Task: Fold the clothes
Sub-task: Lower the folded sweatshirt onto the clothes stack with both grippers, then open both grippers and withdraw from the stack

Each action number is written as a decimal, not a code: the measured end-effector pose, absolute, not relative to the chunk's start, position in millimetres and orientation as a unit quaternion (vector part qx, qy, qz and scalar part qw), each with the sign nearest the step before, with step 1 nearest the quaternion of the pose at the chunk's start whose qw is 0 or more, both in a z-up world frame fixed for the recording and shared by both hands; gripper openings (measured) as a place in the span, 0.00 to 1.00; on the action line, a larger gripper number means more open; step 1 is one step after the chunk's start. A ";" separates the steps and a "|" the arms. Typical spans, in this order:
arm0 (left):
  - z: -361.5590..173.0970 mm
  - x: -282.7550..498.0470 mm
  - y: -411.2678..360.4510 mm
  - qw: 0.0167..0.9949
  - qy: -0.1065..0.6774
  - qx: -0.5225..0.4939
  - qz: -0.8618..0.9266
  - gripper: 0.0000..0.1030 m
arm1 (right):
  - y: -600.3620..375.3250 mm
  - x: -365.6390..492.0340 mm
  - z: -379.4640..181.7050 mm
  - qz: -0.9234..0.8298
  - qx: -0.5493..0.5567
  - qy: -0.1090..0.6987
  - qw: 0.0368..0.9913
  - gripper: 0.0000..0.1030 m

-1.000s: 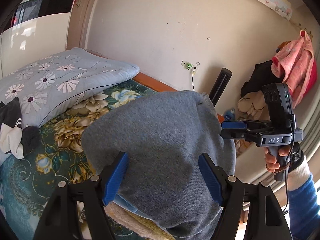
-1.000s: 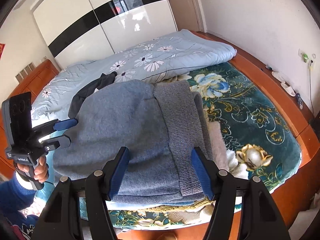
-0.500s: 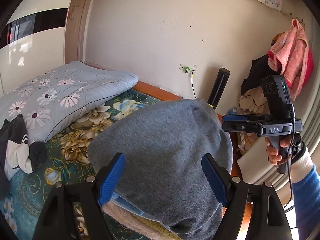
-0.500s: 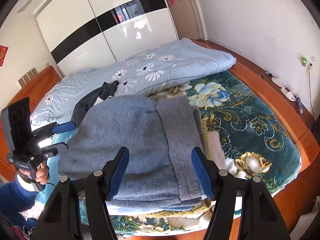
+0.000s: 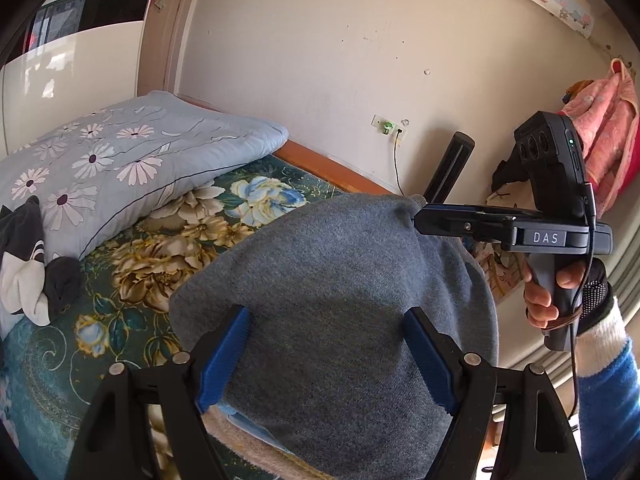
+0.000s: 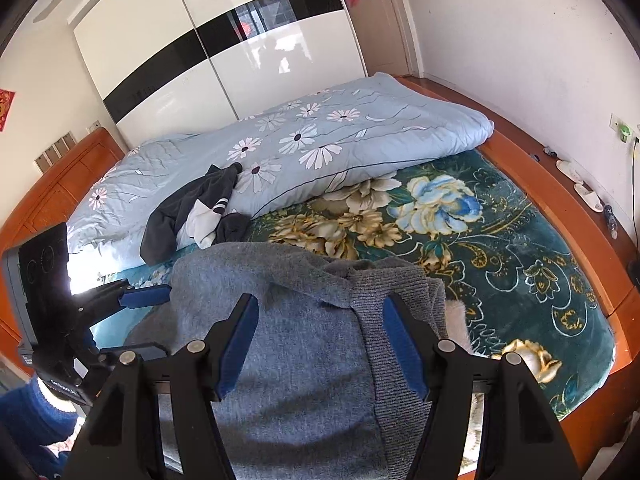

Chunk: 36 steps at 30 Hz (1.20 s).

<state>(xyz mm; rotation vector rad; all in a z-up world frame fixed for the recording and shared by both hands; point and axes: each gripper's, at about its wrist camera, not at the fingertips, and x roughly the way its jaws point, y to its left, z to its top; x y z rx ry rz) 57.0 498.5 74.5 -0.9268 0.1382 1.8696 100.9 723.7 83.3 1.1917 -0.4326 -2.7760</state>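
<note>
Left gripper (image 5: 326,354) hovers over the grey-blue sweater (image 5: 340,300), blue fingers spread wide, nothing pinched. That sweater sits folded atop a small stack at the near edge of the floral bedspread (image 6: 500,240), a ribbed grey garment (image 6: 400,320) along its right side. Behind the sweater, a dark-and-white garment (image 6: 192,212) lies against the light blue quilt (image 6: 320,148). Right of the sweater, the right gripper (image 6: 318,346) floats above it, jaws parted, empty, held by a hand (image 5: 556,292).
</note>
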 end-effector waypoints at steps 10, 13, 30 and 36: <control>64.2 60.9 503.8 0.505 0.062 -0.390 0.767 0.80 | 724.2 96.0 63.4 -0.898 0.415 -0.144 0.039 0.65; 71.4 62.1 499.8 0.505 0.058 -0.388 0.769 0.81 | 720.9 101.8 70.3 -0.900 0.411 -0.139 0.030 0.65; 72.4 107.3 442.1 0.484 0.017 -0.375 0.790 0.81 | 662.1 222.4 84.1 -0.934 0.325 -0.148 -0.027 0.65; 56.2 118.9 425.5 0.472 -0.011 -0.395 0.788 0.88 | 640.7 245.9 60.6 -0.923 0.336 -0.175 -0.072 0.74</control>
